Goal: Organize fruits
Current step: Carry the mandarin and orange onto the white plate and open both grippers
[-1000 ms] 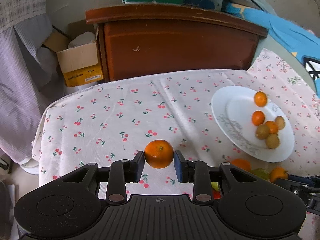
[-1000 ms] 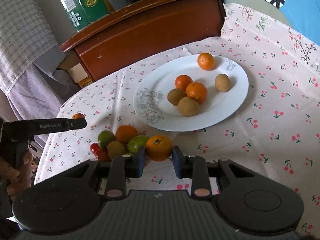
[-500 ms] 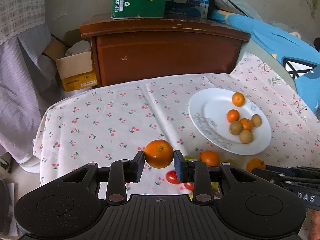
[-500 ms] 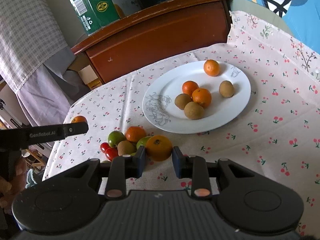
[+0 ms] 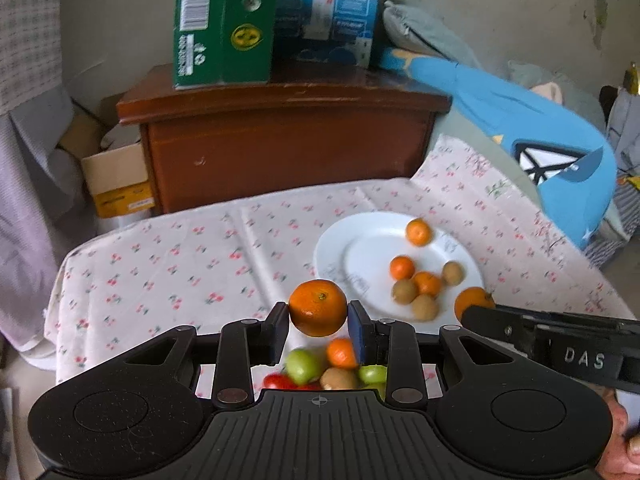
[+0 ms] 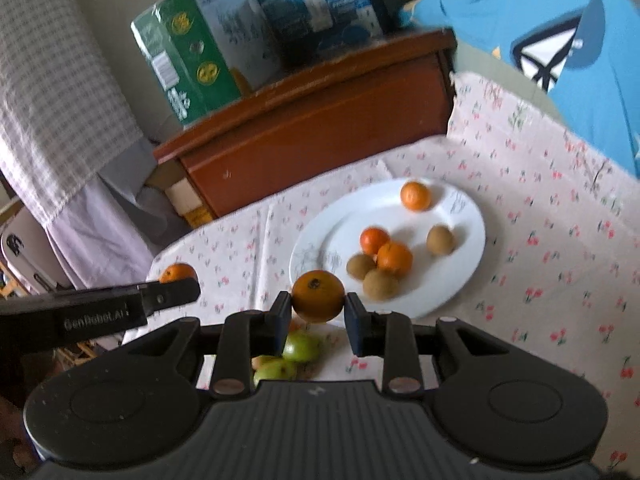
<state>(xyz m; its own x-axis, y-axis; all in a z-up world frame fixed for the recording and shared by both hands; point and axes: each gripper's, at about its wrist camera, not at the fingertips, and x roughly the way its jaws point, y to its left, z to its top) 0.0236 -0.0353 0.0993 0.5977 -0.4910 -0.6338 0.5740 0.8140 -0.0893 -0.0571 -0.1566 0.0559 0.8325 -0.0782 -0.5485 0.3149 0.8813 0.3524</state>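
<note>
My left gripper (image 5: 318, 326) is shut on an orange (image 5: 318, 307) and holds it in the air above the loose fruit pile (image 5: 320, 368). My right gripper (image 6: 318, 312) is shut on another orange (image 6: 318, 295), held in front of the near left rim of the white plate (image 6: 464, 276). The plate (image 5: 352, 240) carries three small oranges and three brown kiwis. Green fruits (image 6: 300, 346), a small orange (image 5: 341, 352), a kiwi and red tomatoes (image 5: 276, 381) lie on the cherry-print cloth under both grippers. Each gripper shows in the other's view, the right one (image 5: 476, 312) and the left one (image 6: 178, 280).
A brown wooden cabinet (image 5: 280, 136) stands behind the table with a green carton (image 5: 220, 20) and a blue carton (image 5: 328, 12) on top. A cardboard box (image 5: 116, 180) sits on the floor at the left. Blue bedding (image 5: 520, 128) lies at the right.
Both grippers have risen and pulled back with their oranges. The left one has swung right, so the plate and fruit pile now sit nearer the middle of its view.
</note>
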